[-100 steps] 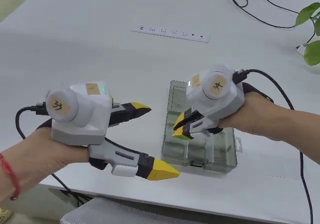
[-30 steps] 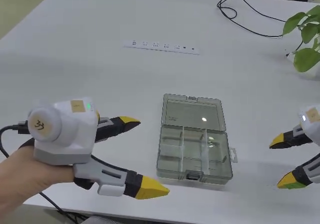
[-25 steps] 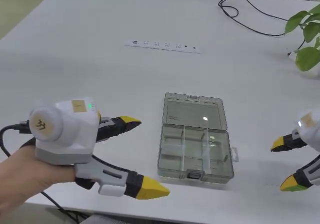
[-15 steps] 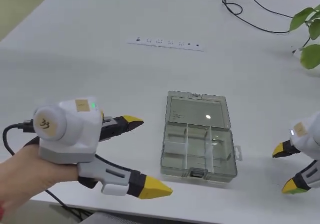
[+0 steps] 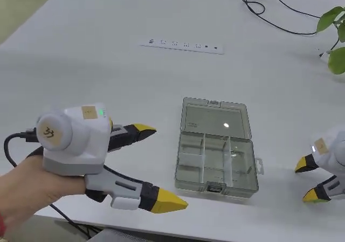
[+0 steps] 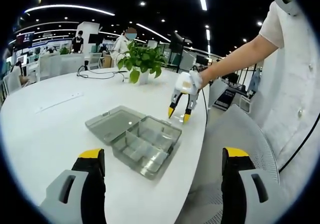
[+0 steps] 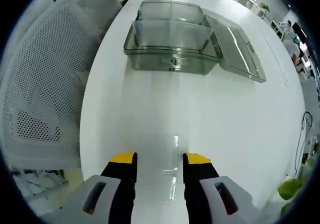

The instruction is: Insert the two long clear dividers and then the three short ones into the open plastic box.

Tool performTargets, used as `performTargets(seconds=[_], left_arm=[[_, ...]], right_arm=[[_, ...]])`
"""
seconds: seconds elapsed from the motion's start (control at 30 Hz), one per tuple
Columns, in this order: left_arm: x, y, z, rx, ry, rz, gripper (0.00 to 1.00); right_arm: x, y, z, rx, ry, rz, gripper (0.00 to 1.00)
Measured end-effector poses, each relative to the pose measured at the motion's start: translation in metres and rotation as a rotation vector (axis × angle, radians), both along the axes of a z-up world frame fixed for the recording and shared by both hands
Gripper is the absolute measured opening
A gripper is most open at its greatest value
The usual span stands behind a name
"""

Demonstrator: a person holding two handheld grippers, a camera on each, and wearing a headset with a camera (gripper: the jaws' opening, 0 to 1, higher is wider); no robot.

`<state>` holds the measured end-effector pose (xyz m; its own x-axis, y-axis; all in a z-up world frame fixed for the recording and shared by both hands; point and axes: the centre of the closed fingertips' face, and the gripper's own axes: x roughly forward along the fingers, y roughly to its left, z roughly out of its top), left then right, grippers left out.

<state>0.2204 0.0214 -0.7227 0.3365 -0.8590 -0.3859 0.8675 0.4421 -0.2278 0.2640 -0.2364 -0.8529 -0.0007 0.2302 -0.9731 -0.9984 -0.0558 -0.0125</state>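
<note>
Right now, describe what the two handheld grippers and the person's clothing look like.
The left gripper has a white-and-grey body, a round cap hand-marked 33, a tan sticker, a green light and a black cable. Its fingers are black with yellow tips. The right gripper is built alike, with a tan sticker. The person wears a white short sleeve.

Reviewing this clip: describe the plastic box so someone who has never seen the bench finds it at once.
On the white table, look near the front edge, between the left gripper and the right gripper. The plastic box lies there with its lid folded back flat toward the power strip. Unlike that opaque white strip, it is grey-tinted, see-through, and its tray is partitioned.
</note>
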Motion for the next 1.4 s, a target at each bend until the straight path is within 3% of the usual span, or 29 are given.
performTargets(seconds=[0.1, 0.63, 1.03, 1.27, 1.4], left_arm=[[0.001, -0.001, 0.000, 0.000, -0.001, -0.003, 1.00], [0.002, -0.002, 0.001, -0.001, 0.004, -0.010, 0.99], [0.009, -0.009, 0.012, -0.007, -0.006, -0.020, 0.98], [0.016, -0.020, 0.020, -0.015, 0.008, -0.017, 0.93], [0.020, -0.031, 0.028, -0.055, 0.030, 0.002, 0.90]], right_arm=[[0.001, 0.000, 0.000, 0.002, 0.000, -0.011, 0.33], [0.002, -0.001, 0.000, 0.008, -0.013, -0.037, 0.33], [0.006, 0.015, 0.039, 0.092, -0.093, -0.085, 0.33], [0.002, 0.037, 0.081, 0.130, -0.170, -0.086, 0.33], [0.000, 0.053, 0.106, 0.155, -0.216, -0.082, 0.33]])
